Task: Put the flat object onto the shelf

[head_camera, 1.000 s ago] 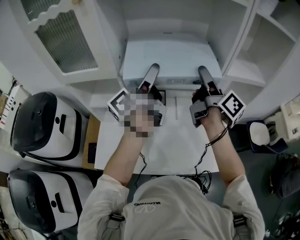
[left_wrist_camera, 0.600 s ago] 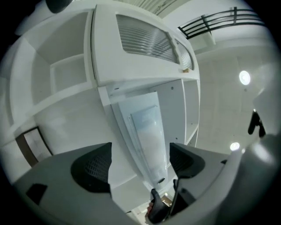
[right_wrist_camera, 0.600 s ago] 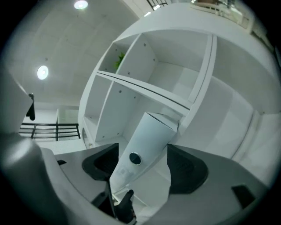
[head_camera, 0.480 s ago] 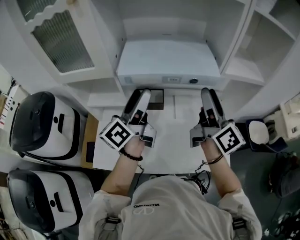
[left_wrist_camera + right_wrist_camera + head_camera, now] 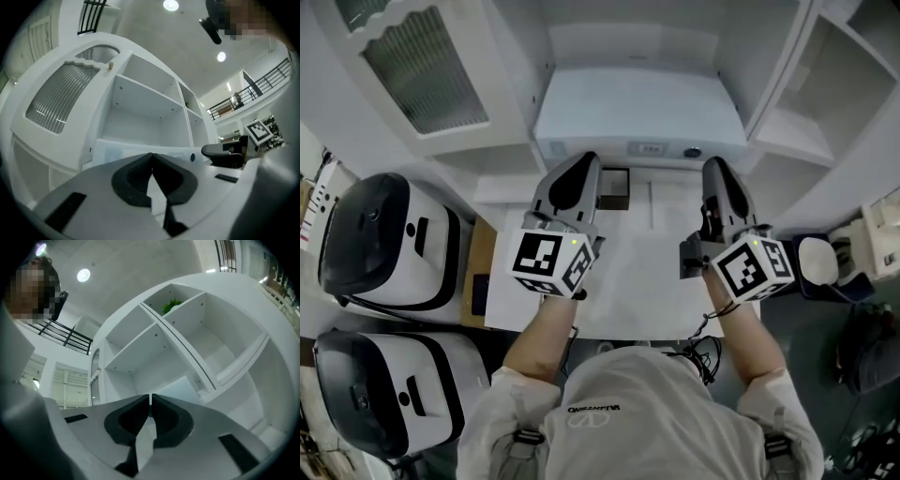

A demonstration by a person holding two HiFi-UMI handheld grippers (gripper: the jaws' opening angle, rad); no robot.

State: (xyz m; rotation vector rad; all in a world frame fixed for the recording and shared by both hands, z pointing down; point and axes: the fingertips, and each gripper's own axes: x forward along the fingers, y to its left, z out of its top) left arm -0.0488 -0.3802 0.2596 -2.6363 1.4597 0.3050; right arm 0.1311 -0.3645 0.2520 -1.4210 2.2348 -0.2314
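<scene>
The flat object [image 5: 637, 111] is a white slab-like device with small buttons on its front, lying in the middle bay of the white shelf unit [image 5: 787, 141]. Both grippers hang above the white table [image 5: 637, 281], short of the device and apart from it. My left gripper [image 5: 584, 161] is shut with nothing in it; its tips [image 5: 152, 155] meet, pointing at the device's front [image 5: 117, 150]. The jaws of my right gripper [image 5: 716, 169] are closing, nearly touching [image 5: 150, 397], with nothing between them. They aim up at the empty shelf compartments [image 5: 187, 333].
A small black square item [image 5: 615, 187] lies on the table near the left gripper. Two black-and-white helmet-like devices [image 5: 384, 244] [image 5: 384, 394] sit at the left. A cabinet door with ribbed glass [image 5: 417, 70] stands open at upper left. A white round object [image 5: 818, 262] is at the right.
Both grippers have drawn back from the flat object's front edge and risen toward the head camera. Their jaws, open before, have come together.
</scene>
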